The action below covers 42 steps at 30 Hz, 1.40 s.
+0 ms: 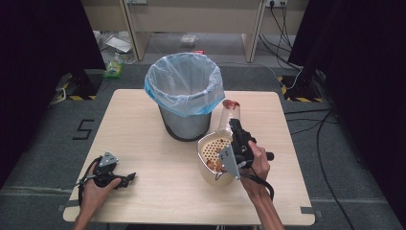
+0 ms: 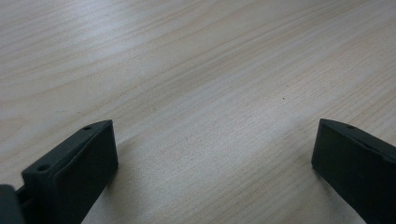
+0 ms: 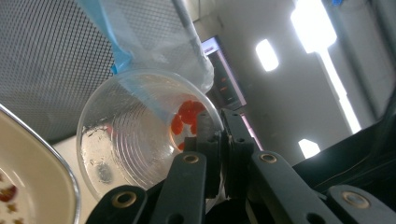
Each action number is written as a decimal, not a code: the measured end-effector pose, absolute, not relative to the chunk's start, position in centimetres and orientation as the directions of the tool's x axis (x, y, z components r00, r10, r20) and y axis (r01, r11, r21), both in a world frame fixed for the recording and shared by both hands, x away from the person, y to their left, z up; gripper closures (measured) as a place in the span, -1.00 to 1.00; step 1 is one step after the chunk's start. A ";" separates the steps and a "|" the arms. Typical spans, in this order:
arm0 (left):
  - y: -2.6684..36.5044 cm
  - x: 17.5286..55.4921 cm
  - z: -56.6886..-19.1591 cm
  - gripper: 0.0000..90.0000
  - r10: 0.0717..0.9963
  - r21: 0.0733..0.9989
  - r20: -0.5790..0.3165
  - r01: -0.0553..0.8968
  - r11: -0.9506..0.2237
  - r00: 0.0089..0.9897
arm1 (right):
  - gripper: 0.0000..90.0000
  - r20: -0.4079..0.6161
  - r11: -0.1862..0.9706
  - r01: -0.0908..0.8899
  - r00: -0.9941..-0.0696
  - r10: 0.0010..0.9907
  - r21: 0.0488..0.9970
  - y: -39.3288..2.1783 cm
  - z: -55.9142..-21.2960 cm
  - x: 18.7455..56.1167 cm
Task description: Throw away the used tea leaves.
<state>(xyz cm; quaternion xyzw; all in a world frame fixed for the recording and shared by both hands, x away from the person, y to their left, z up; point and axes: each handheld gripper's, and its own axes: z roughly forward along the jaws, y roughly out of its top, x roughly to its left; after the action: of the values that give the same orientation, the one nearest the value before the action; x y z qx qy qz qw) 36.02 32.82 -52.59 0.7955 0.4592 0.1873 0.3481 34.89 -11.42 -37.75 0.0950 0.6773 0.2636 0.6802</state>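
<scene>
Clear plastic cup [image 3: 135, 135] tilting beside the lined trash bin [image 1: 186, 91], right gripper [image 1: 235, 128] pinching its rim above the bowl [image 1: 207, 160], left gripper [image 1: 127, 179] resting spread wide on the table [image 1: 158, 191].

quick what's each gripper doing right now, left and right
Left gripper: open, holding nothing, low over the table.
Right gripper: shut on the rim of the clear plastic cup, beside the bin.
</scene>
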 end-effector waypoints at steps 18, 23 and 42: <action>32.8 36.0 -52.6 -1.00 0.861 0.726 -0.021 0.600 -0.337 0.509 | 0.95 -0.462 0.480 -0.021 -0.316 0.829 0.877 -16.3 -37.6 38.9; 32.8 36.0 -52.6 -1.00 0.861 0.726 -0.022 0.600 -0.336 0.508 | 0.95 -0.400 0.429 0.011 -0.343 0.850 0.903 -17.1 -37.3 39.5; 32.8 36.0 -52.6 -1.00 0.861 0.725 -0.022 0.601 -0.336 0.508 | 0.94 -0.179 0.255 0.133 -0.420 0.890 0.958 -19.3 -33.9 42.4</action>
<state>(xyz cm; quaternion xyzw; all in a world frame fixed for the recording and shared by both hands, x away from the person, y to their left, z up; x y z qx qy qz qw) 36.02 32.82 -52.59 0.7957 0.4593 0.1870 0.3476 42.38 -19.31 -33.92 0.3708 0.6894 0.4848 0.3902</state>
